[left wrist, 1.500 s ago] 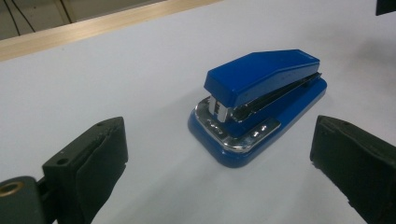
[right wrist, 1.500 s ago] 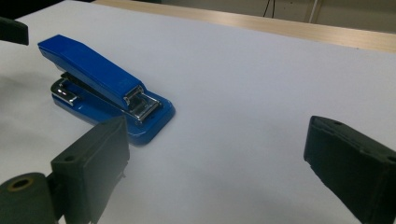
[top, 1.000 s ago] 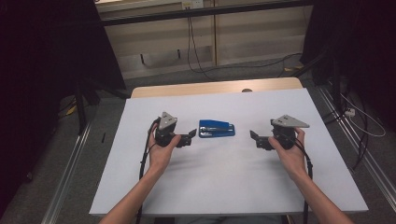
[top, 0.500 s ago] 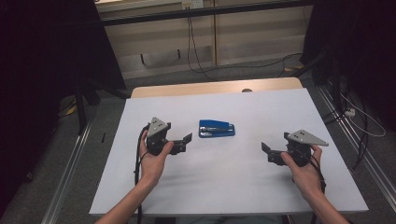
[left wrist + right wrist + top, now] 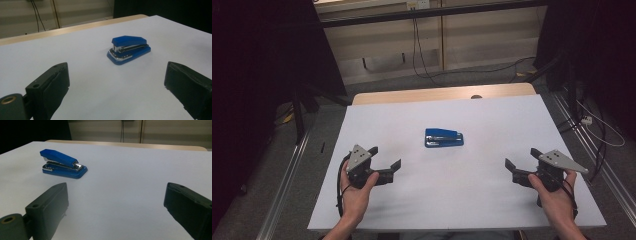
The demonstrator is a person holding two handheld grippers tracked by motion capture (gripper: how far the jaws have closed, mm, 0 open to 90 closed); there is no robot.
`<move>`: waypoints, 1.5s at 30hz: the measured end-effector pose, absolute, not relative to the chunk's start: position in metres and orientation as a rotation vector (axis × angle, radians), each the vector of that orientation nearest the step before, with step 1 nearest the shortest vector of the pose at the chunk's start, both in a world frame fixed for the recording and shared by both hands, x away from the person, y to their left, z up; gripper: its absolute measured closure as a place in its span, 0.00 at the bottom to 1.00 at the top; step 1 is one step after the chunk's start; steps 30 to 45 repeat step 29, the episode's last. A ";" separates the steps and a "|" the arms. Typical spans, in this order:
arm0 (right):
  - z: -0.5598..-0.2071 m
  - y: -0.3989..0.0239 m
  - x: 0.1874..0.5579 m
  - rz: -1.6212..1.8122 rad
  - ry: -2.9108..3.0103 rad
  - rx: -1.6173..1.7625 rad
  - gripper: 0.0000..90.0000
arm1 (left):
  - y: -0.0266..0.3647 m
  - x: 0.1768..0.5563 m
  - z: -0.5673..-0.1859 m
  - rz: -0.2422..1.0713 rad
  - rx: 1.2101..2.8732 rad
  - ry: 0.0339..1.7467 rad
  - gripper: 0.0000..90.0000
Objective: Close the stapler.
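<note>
A blue stapler [image 5: 444, 138] lies flat near the middle of the white table top [image 5: 492, 120]. In the left gripper view the stapler [image 5: 129, 49] sits ahead and a little right; in the right gripper view the stapler [image 5: 63, 164] is ahead at the upper left. My left gripper [image 5: 385, 161] rests low at the near left, jaws wide apart and holding nothing, pointing right. At the near right my right gripper [image 5: 522, 159] is open too, pointing left toward the stapler. Both stand well apart from the stapler.
A strip of bare wood [image 5: 442, 94] runs along the table's far edge. Metal rails [image 5: 287, 175] flank both sides of the table. Cables [image 5: 597, 130] lie on the floor to the right and behind.
Both hands have drawn back toward the near edge and outward, away from the stapler. The stapler has stayed in place. Both grippers remain open.
</note>
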State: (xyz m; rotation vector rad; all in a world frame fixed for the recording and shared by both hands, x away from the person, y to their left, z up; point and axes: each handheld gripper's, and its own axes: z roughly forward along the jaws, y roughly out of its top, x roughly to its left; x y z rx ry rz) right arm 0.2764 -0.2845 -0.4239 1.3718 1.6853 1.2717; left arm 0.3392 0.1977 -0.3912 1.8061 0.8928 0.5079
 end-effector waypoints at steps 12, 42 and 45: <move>-0.423 -0.286 0.255 1.263 1.671 1.349 0.06 | 0.225 0.318 -0.397 0.565 1.777 0.932 0.06; -0.430 -0.286 0.251 1.284 1.648 1.356 0.04 | 0.233 0.309 -0.416 0.549 1.783 0.979 0.06; -0.430 -0.286 0.251 1.284 1.648 1.356 0.04 | 0.233 0.309 -0.416 0.549 1.783 0.979 0.06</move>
